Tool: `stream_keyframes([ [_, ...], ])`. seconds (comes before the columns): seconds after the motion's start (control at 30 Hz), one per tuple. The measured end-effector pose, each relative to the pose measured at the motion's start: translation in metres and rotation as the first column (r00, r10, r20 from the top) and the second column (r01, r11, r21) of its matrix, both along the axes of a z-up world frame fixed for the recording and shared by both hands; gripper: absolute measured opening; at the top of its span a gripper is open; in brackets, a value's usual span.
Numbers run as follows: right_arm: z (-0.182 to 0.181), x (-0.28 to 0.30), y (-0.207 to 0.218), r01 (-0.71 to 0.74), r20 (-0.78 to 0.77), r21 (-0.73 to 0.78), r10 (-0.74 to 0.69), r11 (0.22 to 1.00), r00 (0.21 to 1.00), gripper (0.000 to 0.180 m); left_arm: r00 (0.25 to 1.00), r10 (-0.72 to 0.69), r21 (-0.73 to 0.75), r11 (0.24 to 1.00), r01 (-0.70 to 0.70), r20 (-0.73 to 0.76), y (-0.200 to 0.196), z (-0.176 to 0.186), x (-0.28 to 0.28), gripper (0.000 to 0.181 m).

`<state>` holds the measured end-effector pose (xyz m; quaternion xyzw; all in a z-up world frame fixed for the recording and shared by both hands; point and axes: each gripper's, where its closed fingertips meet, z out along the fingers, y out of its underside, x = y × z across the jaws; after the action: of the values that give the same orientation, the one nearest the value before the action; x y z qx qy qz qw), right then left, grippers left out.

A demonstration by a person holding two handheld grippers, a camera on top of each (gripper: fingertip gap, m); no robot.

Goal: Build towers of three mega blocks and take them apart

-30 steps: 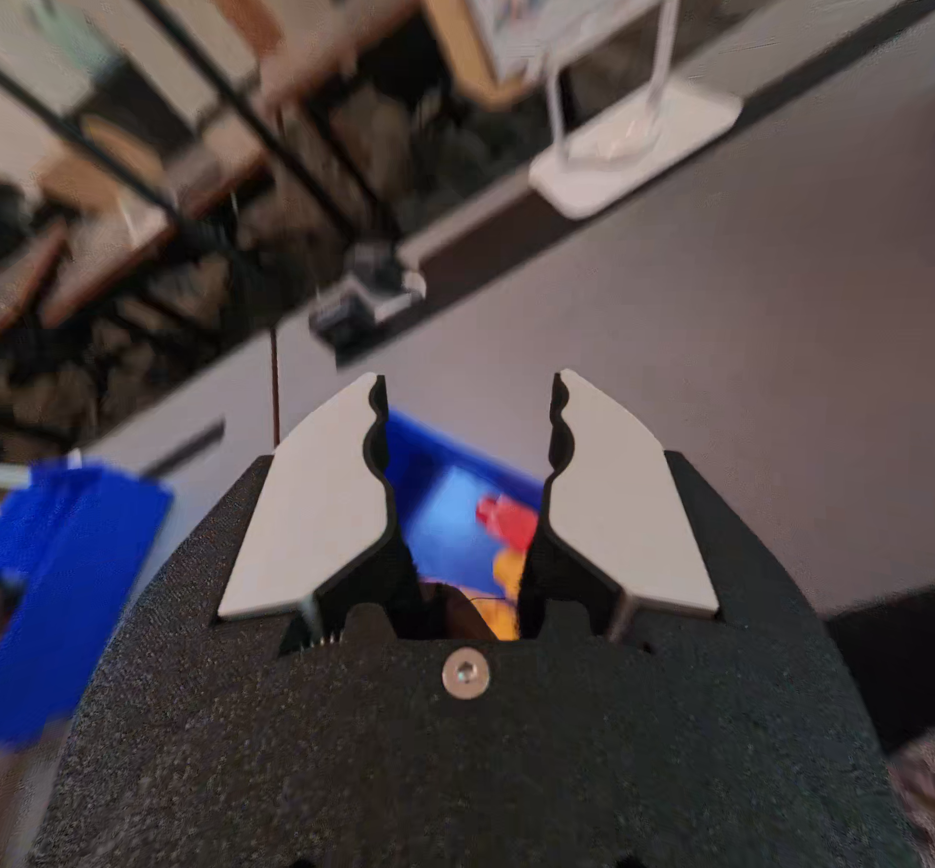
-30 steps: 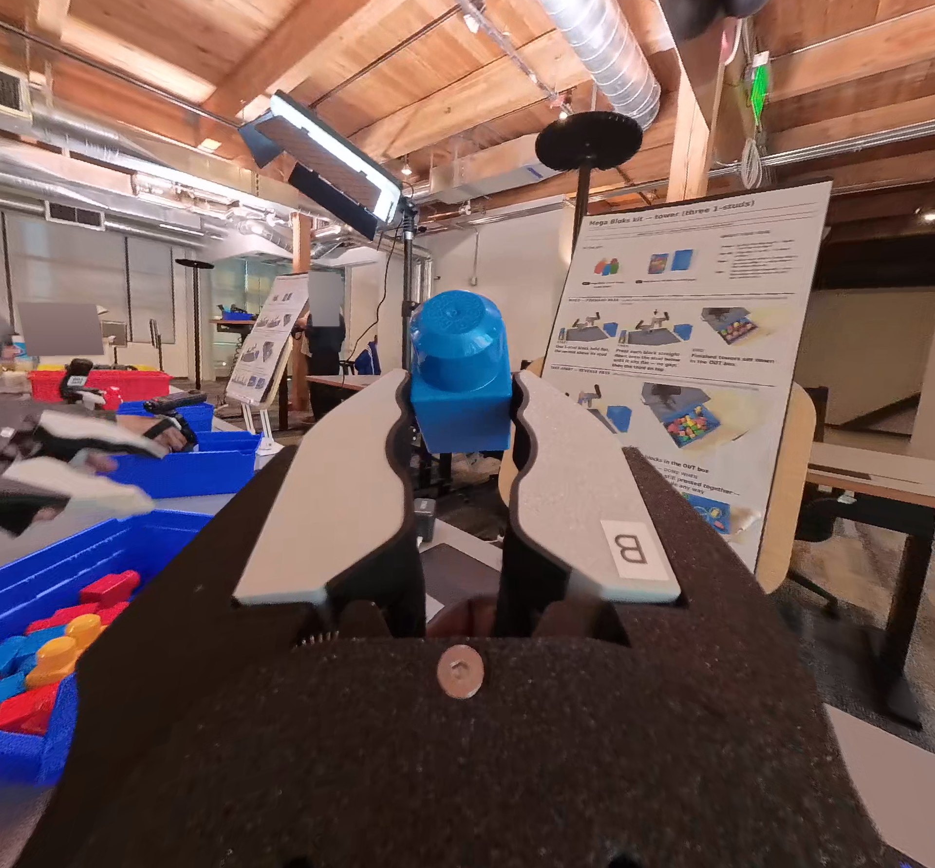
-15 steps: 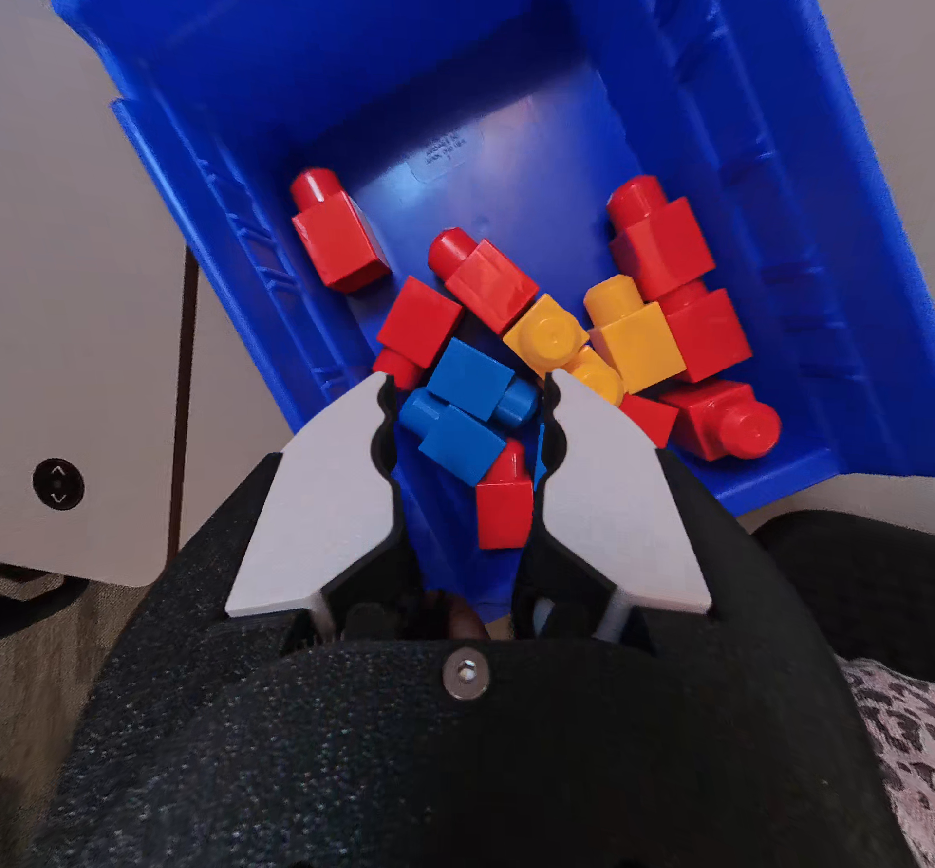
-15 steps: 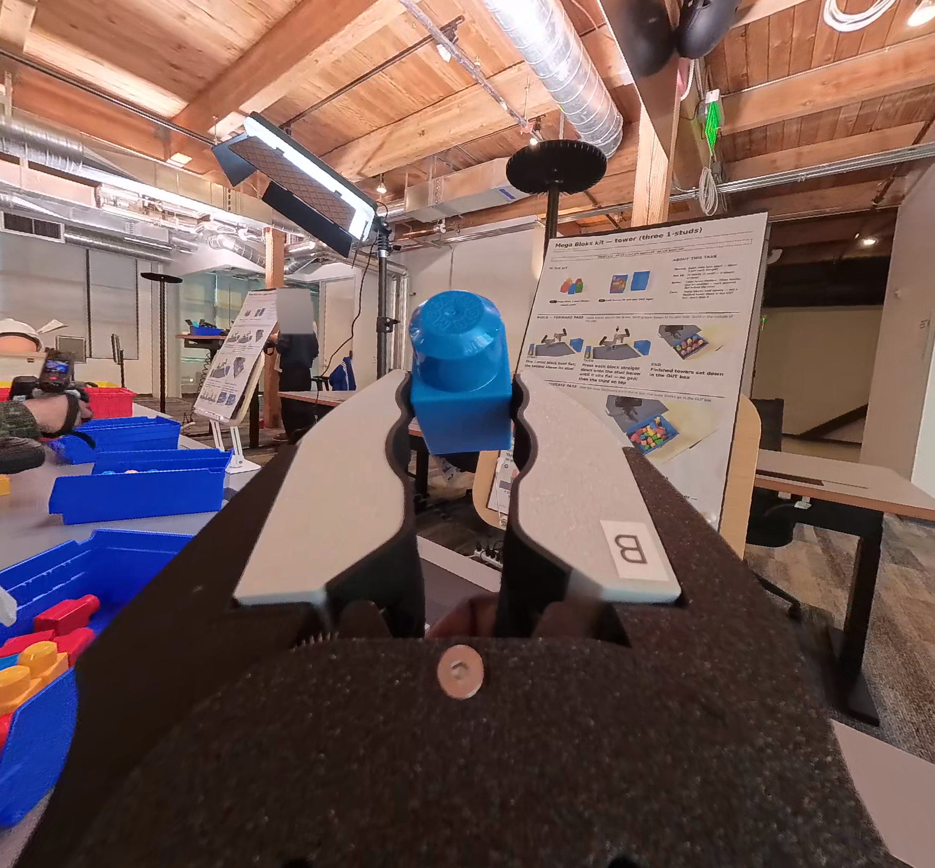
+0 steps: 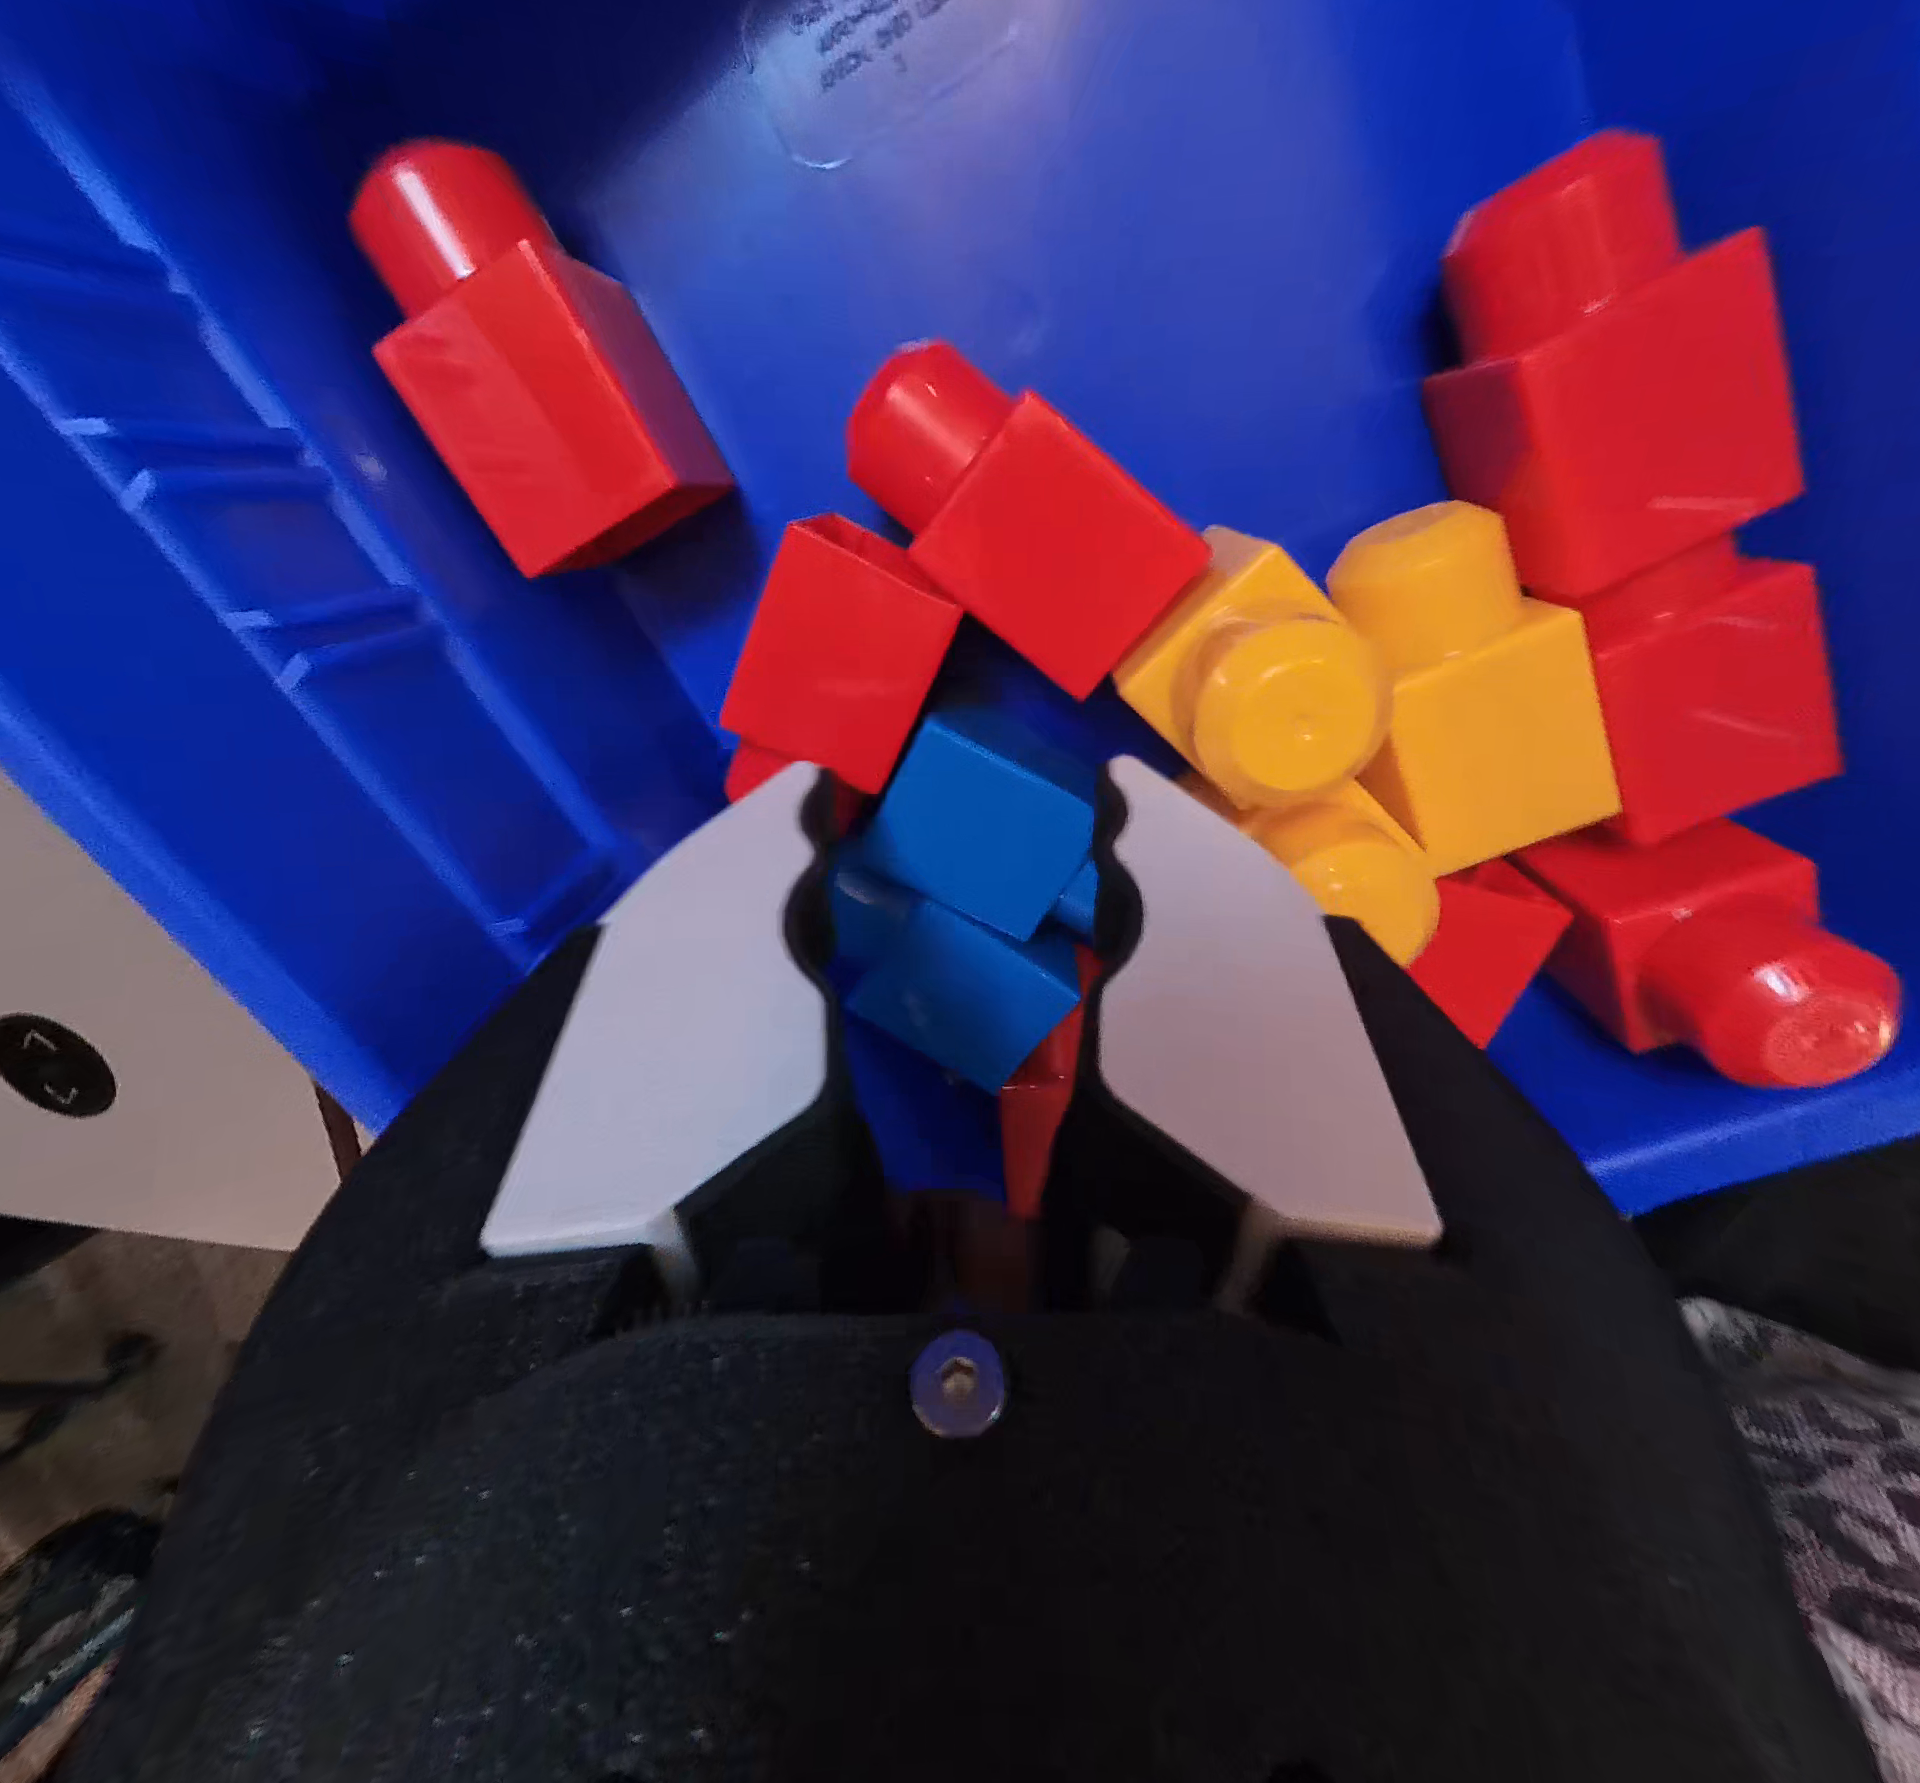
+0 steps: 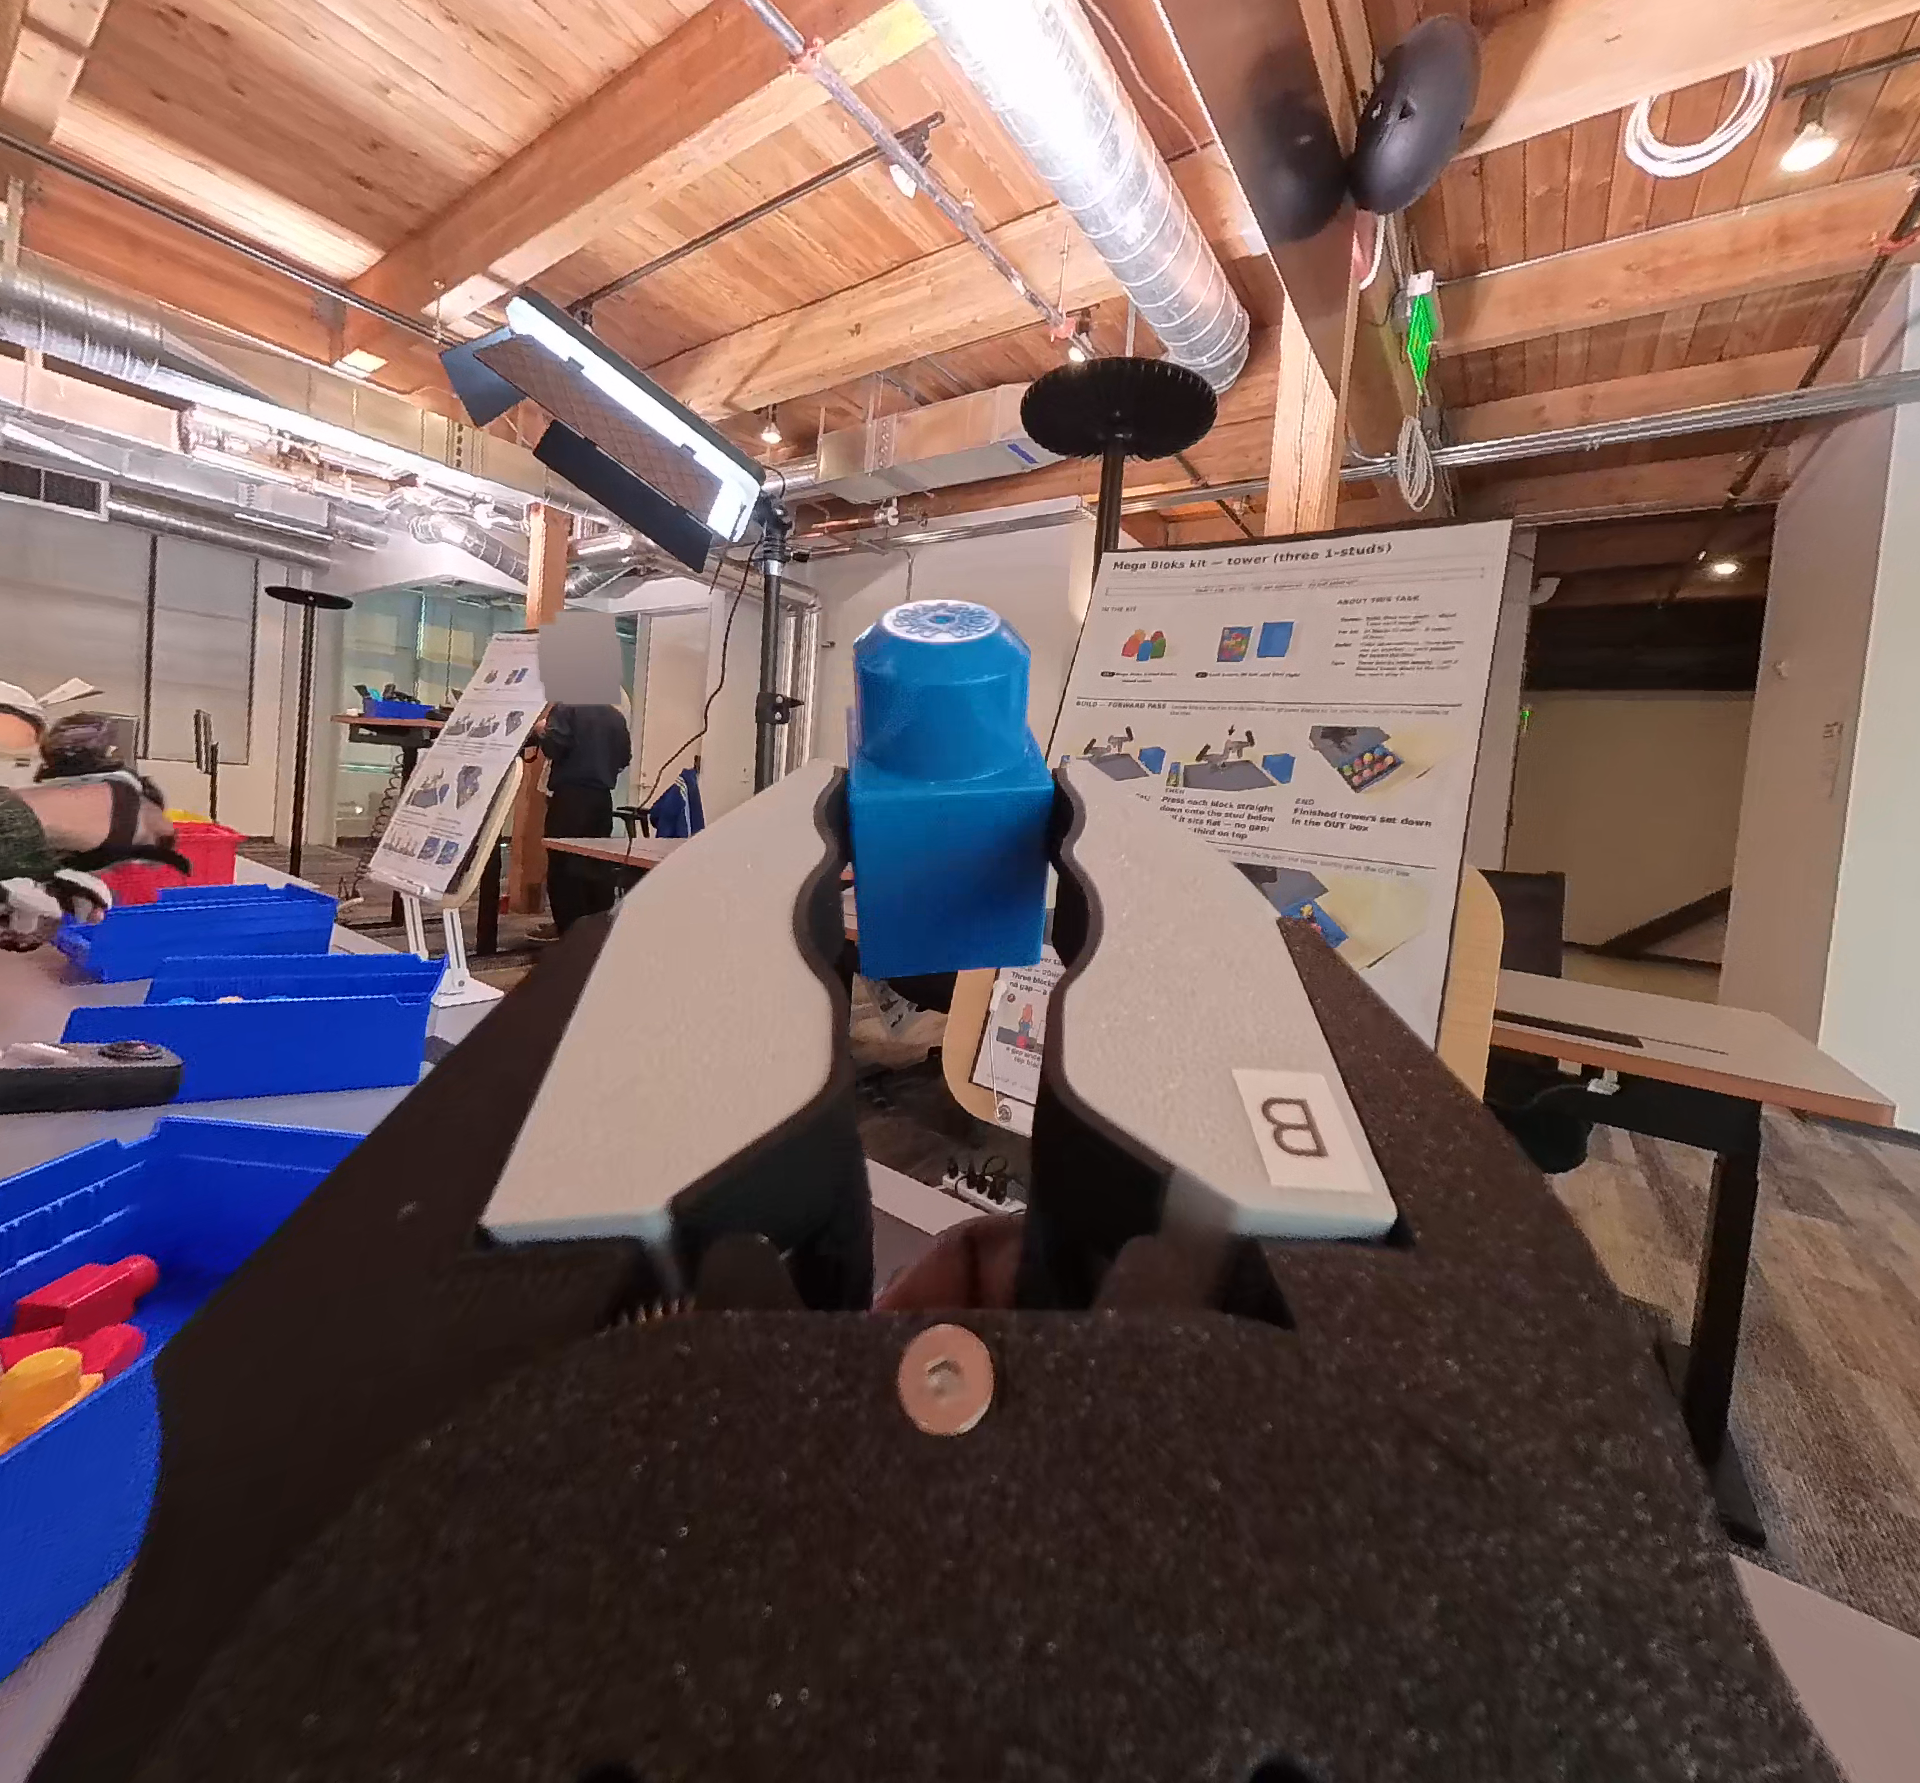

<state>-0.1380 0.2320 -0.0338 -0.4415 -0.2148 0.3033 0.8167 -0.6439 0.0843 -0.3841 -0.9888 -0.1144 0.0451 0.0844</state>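
In the left wrist view, my left gripper [image 5: 961,798] is low inside a blue bin [image 5: 312,590], open, its fingers either side of two blue blocks [image 5: 977,829] lying one on the other. The right finger is close against them and the left shows a small gap. Several red blocks [image 5: 540,403] and yellow blocks [image 5: 1486,694] lie loose around them. In the right wrist view, my right gripper [image 6: 945,788] is shut on a single blue block [image 6: 945,860], held stud up in the air. The same bin [image 6: 208,1172] shows at lower left.
A white table edge with a round button [image 5: 52,1068] lies left of the bin. Two more blue bins [image 6: 260,1016] stand farther along the table. An instruction board [image 6: 1278,767] stands behind, with a light stand [image 6: 769,673] and a person [image 6: 582,757] beyond. About 65 cm separates my left fingertips from my right.
My left gripper swung down over the bin and dropped into it, its fingers now straddling the blue blocks. My right gripper kept its blue block and turned slightly right.
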Motion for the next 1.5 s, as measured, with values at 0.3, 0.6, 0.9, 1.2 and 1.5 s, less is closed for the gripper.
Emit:
stream_keyframes([
  [0.3, 0.006, 0.007, -0.006, 0.024, -0.007, 0.032, -0.024, 0.999, 1.000, 0.036, 0.979, -0.204, 0.186, 0.962, 0.199, 0.012, 0.056, 0.007, 0.028, 0.016],
  [0.6, 0.003, 0.003, -0.004, 0.020, 0.016, 0.022, -0.020, 1.000, 1.000, 0.036, 0.972, -0.185, 0.297, 0.929, 0.222, -0.147, 0.101, 0.032, 0.027, 0.027],
  [0.9, 0.007, 0.009, -0.007, 0.034, 0.000, 0.036, -0.034, 0.999, 0.999, 0.036, 0.953, -0.241, 0.349, 0.891, 0.292, -0.184, 0.173, 0.018, 0.064, 0.009],
  [1.2, 0.008, 0.016, -0.006, 0.056, -0.002, 0.040, -0.056, 0.998, 0.998, 0.036, 0.849, -0.499, 0.750, 0.490, 0.443, -0.175, 0.243, 0.111, 0.213, 0.020],
  [1.5, 0.011, 0.022, -0.009, 0.055, -0.021, 0.043, -0.054, 0.998, 0.998, 0.036, 0.857, -0.441, 0.288, 0.812, 0.508, -0.268, 0.150, 0.067, 0.107, 0.035],
])
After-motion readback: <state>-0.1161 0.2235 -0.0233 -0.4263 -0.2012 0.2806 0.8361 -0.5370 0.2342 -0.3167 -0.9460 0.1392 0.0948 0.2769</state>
